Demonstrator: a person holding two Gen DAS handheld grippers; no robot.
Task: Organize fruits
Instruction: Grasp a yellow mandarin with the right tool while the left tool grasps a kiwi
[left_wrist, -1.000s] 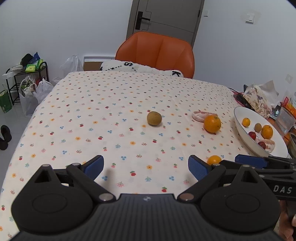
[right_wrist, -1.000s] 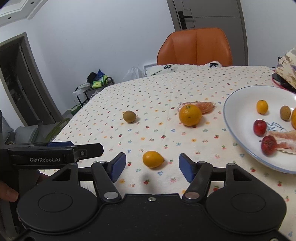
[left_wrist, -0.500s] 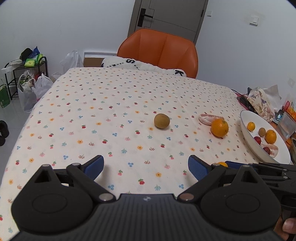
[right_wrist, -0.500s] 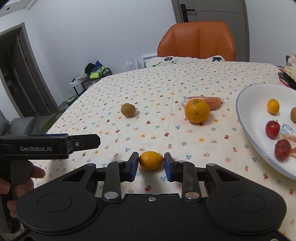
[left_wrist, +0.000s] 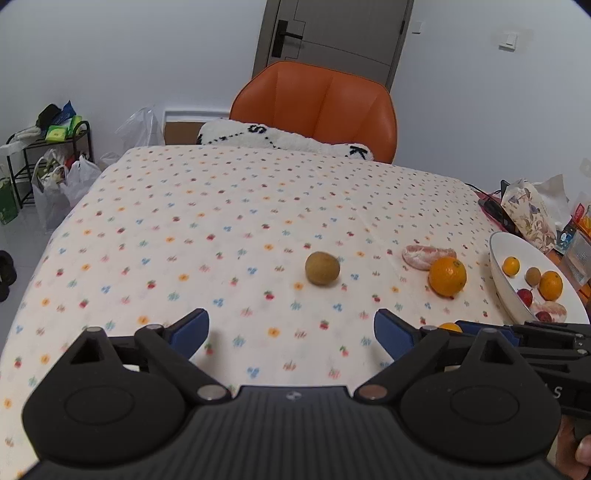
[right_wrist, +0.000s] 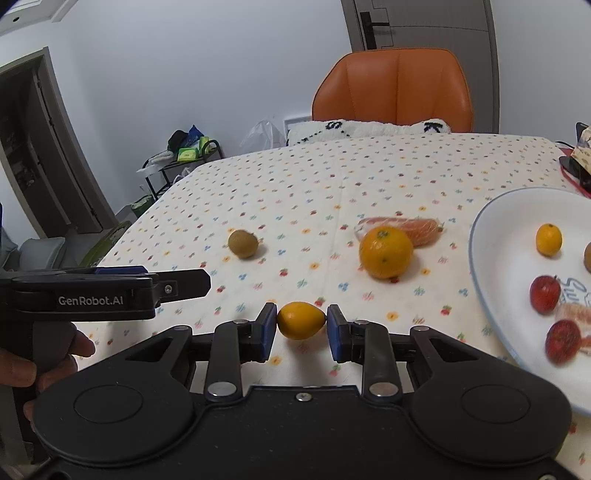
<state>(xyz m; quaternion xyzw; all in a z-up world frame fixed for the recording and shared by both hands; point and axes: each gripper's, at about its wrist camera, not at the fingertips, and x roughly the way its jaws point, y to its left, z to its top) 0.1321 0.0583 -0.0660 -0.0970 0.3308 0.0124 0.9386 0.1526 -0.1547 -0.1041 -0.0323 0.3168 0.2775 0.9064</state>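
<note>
My right gripper (right_wrist: 301, 323) is shut on a small yellow-orange fruit (right_wrist: 300, 320), held just above the floral tablecloth. Beyond it lie a brown kiwi (right_wrist: 242, 243), a large orange (right_wrist: 386, 252) and a wrapped pomelo piece (right_wrist: 413, 226). The white plate (right_wrist: 491, 229) at the right holds a small orange (right_wrist: 549, 239), red fruits (right_wrist: 544, 293) and more. My left gripper (left_wrist: 291, 330) stands open over bare cloth, with the kiwi (left_wrist: 322, 268) ahead of it. The orange (left_wrist: 447, 276) and plate (left_wrist: 498, 258) sit to its right, and the right gripper's body (left_wrist: 535, 343) reaches in low at the right.
An orange chair (left_wrist: 317, 107) with a white cushion (left_wrist: 280, 138) stands at the table's far edge. A patterned bag (left_wrist: 532, 212) and clutter sit at the far right. A shelf with bags (left_wrist: 48, 173) stands on the floor at left. A hand (right_wrist: 37, 365) grips the left tool's handle.
My right gripper went from open around the small yellow-orange fruit to shut on it, and has begun to lift. The left gripper drew back a little and stayed open.
</note>
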